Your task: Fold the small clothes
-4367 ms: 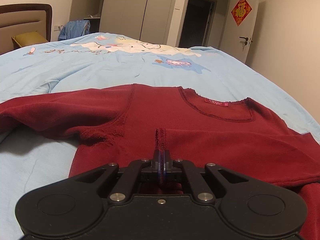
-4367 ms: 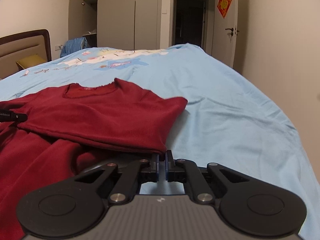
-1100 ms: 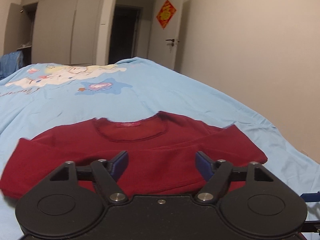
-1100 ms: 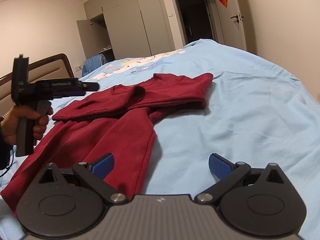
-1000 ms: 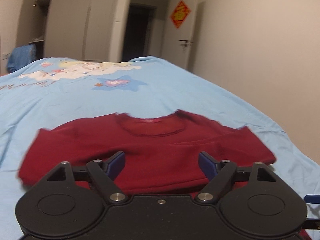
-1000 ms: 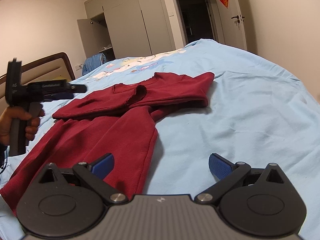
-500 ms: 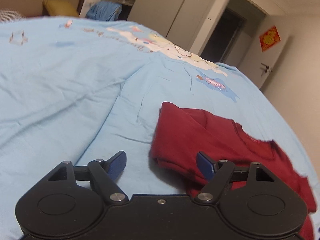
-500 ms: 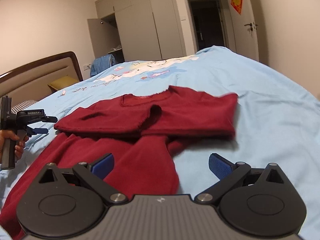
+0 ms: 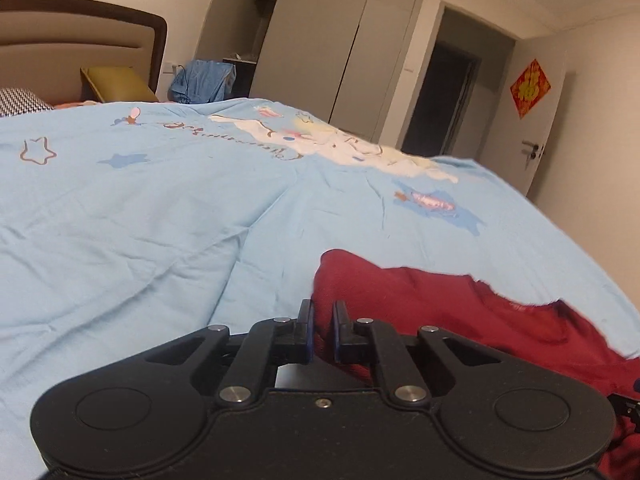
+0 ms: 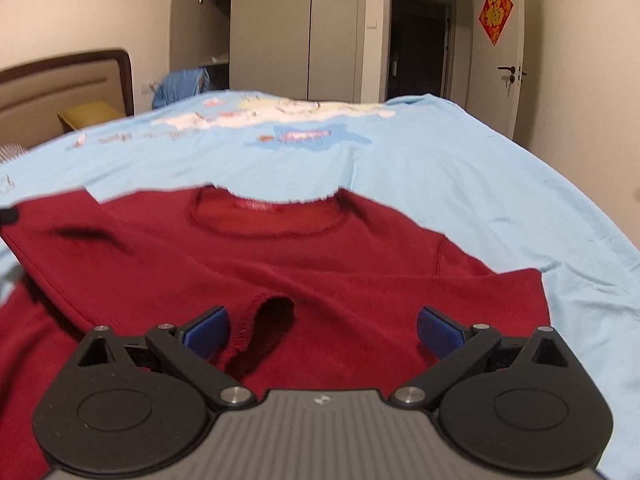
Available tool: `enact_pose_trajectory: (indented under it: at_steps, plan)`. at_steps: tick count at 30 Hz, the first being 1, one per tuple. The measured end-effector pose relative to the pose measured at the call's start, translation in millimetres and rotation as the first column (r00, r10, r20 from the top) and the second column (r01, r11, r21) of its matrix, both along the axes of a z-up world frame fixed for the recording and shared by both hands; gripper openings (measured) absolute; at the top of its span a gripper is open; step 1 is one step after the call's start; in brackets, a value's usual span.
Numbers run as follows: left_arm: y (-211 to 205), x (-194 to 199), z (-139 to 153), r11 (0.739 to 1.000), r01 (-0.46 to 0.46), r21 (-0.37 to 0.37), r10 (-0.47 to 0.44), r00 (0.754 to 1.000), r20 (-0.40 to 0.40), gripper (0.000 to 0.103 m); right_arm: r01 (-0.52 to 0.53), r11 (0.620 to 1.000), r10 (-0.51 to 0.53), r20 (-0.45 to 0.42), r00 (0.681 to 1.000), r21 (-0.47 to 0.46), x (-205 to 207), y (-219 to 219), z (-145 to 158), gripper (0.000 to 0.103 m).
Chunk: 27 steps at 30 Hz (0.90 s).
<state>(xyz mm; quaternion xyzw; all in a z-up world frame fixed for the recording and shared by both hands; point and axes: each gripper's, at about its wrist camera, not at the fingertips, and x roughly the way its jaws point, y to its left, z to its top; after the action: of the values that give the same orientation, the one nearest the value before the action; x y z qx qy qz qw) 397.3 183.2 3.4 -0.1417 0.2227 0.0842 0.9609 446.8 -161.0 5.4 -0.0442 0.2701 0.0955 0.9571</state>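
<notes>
A bedroom with grey wardrobes (image 10: 296,28), a dark doorway and a red paper charm (image 10: 495,13) on the wall held a bed (image 9: 132,216) under a pale blue cartoon-print cover. On that cover lay the red jumper (image 10: 280,264), collar away from the person, sleeves drawn across its front so the body was partly folded.

The left gripper (image 9: 321,326) sat low at the jumper's left edge, jaws drawn nearly together with a thin slot between them. Red cloth appeared in that slot, but whether the jaws had truly pinched it could not be told. The placement suggested a grab at the folded side edge, ready to carry it across.

The right gripper (image 10: 320,330) hung over the lower front with jaws spread wide, holding nothing; a frayed cuff (image 10: 260,320) lay just ahead of its left pad, a likely next pick.

The right view alone showed the whole jumper: collar, label, crossed sleeves and the far right sleeve end. The left view alone showed the edge being taken, and the bare cover beside it.
</notes>
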Motion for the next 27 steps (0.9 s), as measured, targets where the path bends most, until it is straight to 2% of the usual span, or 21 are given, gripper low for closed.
enact_pose_trajectory:
  at_steps: [3, 8, 11, 13, 15, 17, 19, 22, 27]
  plan:
    - [4.5, 8.9, -14.7, 0.999, -0.021, -0.026, 0.019, 0.997, -0.081, 0.009, -0.001, 0.999, 0.001, -0.009, 1.000, -0.035, 0.1, 3.1, -15.1, 0.102]
    - [2.8, 7.3, -20.9, 0.999, -0.024, -0.039, 0.020, 0.995, -0.097, 0.014, -0.013, 1.000, 0.013, 0.012, 1.000, -0.013, -7.9, -4.9, -11.7, 0.102]
    - [5.1, 0.6, -16.2, 0.998, -0.016, -0.066, 0.010, 0.996, -0.094, 0.033, -0.034, 0.999, 0.034, 0.044, 0.998, 0.011, -24.4, -16.2, -4.5, 0.103]
    - [1.1, -6.7, -9.7, 0.999, -0.013, -0.052, 0.009, 0.996, -0.091, 0.056, -0.035, 0.999, 0.034, 0.064, 0.997, 0.019, -39.7, -24.1, -1.4, 0.103]
    - [-5.1, -17.9, -2.4, 0.999, -0.007, -0.031, 0.004, 0.997, -0.081, 0.068, -0.031, 0.999, 0.029, 0.069, 0.997, 0.033, -56.1, -33.1, -0.6, 0.103]
    - [-13.3, -33.4, 5.0, 1.000, 0.027, -0.004, -0.027, 0.998, -0.065, 0.075, -0.036, 0.998, 0.033, 0.064, 0.997, 0.049, -76.1, -43.7, 0.8, 0.103]
    - [-22.3, -51.4, 11.0, 0.998, 0.062, 0.021, -0.060, 0.997, -0.055, 0.086, -0.049, 0.997, 0.045, 0.061, 0.997, 0.067, -97.9, -53.8, 0.6, 0.103]
    - [-32.9, -83.4, 14.9, 0.995, 0.089, 0.041, -0.087, 0.995, -0.046, 0.097, -0.107, 0.985, 0.099, 0.067, 0.993, 0.136, -133.0, -70.3, -0.1, 0.103]
    - [-40.6, -140.9, 6.2, 0.994, 0.110, 0.006, -0.109, 0.992, -0.062, 0.102, -0.115, 0.970, 0.114, 0.017, 0.993, 0.216, -186.0, -89.0, -7.7, 0.103]
